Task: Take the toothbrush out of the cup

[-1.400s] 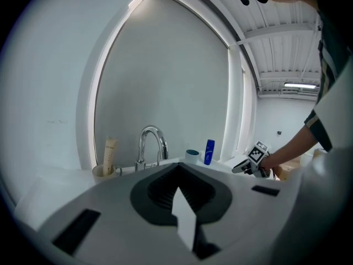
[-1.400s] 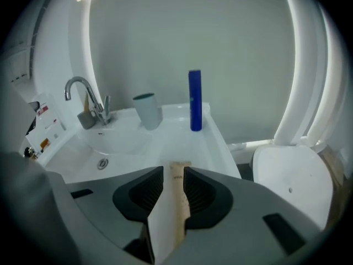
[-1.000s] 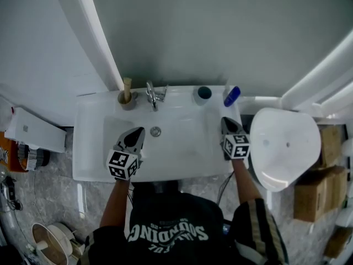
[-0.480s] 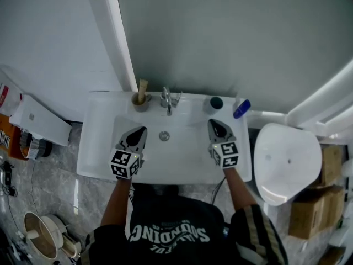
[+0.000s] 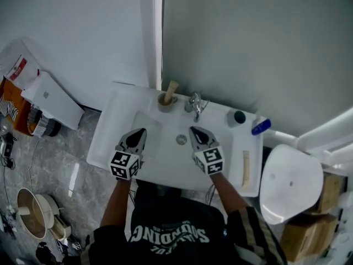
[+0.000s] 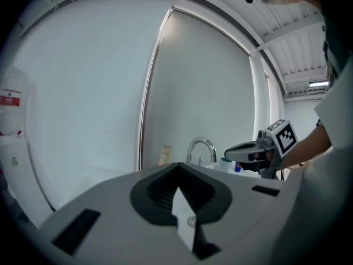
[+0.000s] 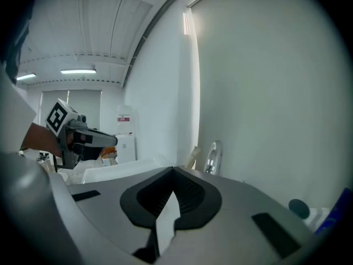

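Your left gripper (image 5: 136, 137) and right gripper (image 5: 197, 134) hover over the sink (image 5: 108, 139), fingers together and empty, so open one and pinch the light, stiff toothbrush (image 5: 171, 88) by its upper handle, above the cup (image 5: 165, 101) left of the tap (image 5: 194, 104).

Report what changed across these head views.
The right gripper swung left, from the right ledge of the sink to beside the drain. Nothing was taken or released. The left gripper stays left of the drain; both are shut and empty; the toothbrush still stands in the cup.
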Demonstrator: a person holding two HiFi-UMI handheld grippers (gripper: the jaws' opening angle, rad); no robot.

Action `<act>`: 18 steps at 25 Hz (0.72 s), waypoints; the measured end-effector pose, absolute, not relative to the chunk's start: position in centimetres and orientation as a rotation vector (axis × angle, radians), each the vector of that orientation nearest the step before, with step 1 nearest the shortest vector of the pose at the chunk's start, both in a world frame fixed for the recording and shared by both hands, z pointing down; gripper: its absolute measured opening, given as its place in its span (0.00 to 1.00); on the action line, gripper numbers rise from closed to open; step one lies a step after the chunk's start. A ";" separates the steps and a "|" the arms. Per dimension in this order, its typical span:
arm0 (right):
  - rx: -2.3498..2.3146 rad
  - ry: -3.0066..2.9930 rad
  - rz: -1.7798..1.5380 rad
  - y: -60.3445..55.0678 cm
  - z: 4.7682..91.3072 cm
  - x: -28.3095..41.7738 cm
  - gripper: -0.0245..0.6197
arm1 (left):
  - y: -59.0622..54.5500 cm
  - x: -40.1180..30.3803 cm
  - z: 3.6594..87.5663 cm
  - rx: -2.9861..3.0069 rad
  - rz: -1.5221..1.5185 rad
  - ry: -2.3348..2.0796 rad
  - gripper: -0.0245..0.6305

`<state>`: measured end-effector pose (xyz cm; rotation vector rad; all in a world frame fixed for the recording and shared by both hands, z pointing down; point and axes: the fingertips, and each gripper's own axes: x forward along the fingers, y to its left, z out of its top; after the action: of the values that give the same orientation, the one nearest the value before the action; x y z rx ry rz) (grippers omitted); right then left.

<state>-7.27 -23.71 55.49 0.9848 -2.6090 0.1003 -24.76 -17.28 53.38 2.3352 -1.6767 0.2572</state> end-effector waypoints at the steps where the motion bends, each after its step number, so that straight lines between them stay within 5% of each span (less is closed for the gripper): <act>1: 0.979 -2.616 0.120 -23.7 55.6 -8.2 0.04 | -17.3 -25.3 53.5 2.328 0.254 -1.682 0.04; 18: 1.251 -2.508 0.408 -32.1 59.7 -17.5 0.04 | -21.4 -33.5 55.8 2.290 0.254 -1.642 0.04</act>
<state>-17.47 -32.11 59.65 1.2506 -2.5084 0.4083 -33.46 -21.43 55.80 2.2901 -1.6416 0.2535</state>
